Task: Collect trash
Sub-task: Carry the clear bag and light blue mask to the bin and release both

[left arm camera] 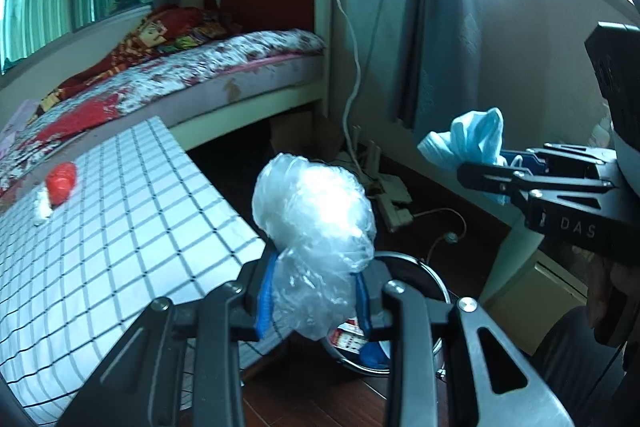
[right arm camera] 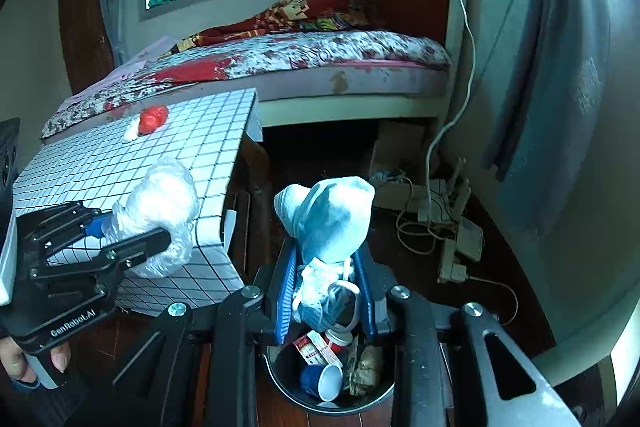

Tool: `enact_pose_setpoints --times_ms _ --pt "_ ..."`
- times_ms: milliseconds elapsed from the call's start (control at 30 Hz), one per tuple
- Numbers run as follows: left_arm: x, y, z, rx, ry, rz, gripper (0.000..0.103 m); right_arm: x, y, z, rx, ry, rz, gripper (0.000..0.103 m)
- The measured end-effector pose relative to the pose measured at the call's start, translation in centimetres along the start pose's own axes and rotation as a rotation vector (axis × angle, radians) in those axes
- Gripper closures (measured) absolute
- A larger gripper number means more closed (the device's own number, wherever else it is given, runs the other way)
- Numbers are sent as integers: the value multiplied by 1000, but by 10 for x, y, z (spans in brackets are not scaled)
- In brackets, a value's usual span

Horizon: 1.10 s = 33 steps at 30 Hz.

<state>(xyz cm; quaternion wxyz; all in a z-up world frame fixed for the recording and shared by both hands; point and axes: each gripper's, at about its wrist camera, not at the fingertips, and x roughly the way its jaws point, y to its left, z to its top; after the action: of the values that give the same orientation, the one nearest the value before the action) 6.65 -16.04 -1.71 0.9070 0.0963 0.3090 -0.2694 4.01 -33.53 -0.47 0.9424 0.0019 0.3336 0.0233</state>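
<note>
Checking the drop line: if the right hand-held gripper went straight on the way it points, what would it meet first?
Probably the round black trash bin: the right hand-held gripper, shut on a crumpled light-blue face mask, points down into it. Depth is unclear.

A crumpled pale-blue face mask (right arm camera: 328,223) is clamped by the right gripper (right arm camera: 326,291). A black round trash bin (right arm camera: 280,383) is seen below.

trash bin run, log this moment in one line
left gripper: shut on clear plastic bag | right gripper: shut on blue face masks | trash bin: below both | table: red scrap left
</note>
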Motion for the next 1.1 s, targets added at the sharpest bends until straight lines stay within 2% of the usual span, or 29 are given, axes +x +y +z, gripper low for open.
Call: enact_pose_setpoints --times_ms 267,433,733,800,933,1100 --pt "27 -24 -18 15 27 -57 69 18 -23 -34 18 64 3 74" --pt "41 -31 -30 -1 25 -72 69 31 -35 -54 31 102 12 74" --pt "70 -40 -44 -18 68 -95 67 61 -46 -80 23 168 35 74" --pt "79 -42 -48 -17 95 -108 63 68 -48 -83 25 180 41 74" --pt "102 -44 -55 -13 167 -118 63 89 -56 -92 26 226 52 74" --pt "116 -45 -57 -15 184 -118 63 108 -55 -103 -1 272 66 74"
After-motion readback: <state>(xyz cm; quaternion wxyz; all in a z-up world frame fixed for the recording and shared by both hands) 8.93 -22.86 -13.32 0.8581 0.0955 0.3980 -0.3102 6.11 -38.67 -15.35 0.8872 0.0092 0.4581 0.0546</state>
